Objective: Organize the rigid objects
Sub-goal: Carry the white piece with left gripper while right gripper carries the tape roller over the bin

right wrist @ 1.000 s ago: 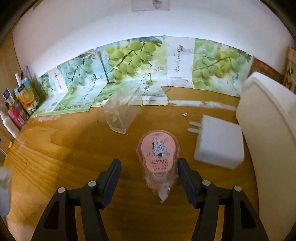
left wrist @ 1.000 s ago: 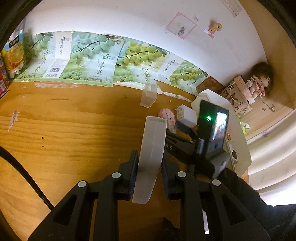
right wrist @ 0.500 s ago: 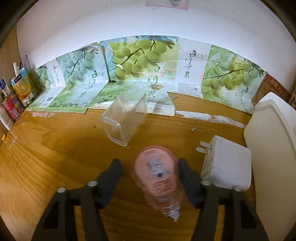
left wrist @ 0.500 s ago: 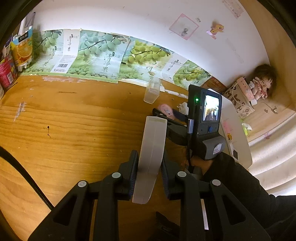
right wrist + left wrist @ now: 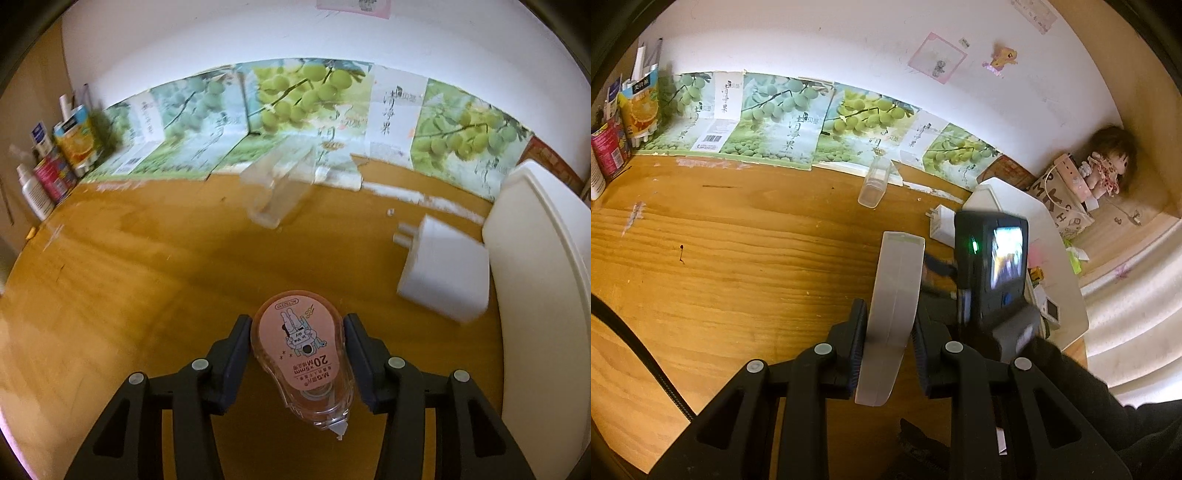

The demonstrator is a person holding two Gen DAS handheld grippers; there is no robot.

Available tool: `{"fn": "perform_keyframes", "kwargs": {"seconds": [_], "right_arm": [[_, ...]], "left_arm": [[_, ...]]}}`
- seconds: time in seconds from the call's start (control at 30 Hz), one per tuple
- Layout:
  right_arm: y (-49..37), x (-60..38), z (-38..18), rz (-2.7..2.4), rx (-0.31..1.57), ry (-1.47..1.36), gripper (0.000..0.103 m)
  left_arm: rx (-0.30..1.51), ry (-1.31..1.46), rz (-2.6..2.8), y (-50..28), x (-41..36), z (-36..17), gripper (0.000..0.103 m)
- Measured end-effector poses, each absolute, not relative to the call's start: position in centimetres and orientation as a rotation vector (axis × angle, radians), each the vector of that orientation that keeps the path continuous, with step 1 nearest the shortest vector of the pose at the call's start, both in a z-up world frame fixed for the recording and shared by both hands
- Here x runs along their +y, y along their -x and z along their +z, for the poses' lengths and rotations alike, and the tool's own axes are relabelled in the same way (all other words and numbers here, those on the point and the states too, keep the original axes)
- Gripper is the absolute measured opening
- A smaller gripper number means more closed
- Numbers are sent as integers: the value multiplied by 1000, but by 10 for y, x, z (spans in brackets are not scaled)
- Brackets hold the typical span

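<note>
Right gripper has closed on the pink, teardrop-shaped plastic correction-tape dispenser and lifted it off the wooden desk — pads on its flanks, just short of the white plug adapter. Left gripper pinches a flat translucent plastic case edge-on — likely both for sorting.
</note>
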State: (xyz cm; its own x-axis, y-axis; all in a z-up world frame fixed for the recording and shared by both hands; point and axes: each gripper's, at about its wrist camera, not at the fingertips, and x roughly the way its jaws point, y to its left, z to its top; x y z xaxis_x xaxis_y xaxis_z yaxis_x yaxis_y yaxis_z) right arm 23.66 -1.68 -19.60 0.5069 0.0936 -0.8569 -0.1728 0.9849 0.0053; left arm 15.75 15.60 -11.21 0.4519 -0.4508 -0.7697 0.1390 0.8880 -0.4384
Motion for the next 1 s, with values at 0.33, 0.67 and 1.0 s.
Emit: {"fn": "perform_keyframes", "kwargs": {"seconds": [0.33,0.67,1.0], "right_arm": [[-171,-30,-191,260,1130,108,50],[-121,-50,-159,410,1121,102,50],[-87,-97,-102,500,959,43,50]], "left_arm": [[1014,388,-334,-142,137,-105,25],[980,436,-326,-124,105,-101,25],[925,477,-376,-114,68,-93,26]]}}
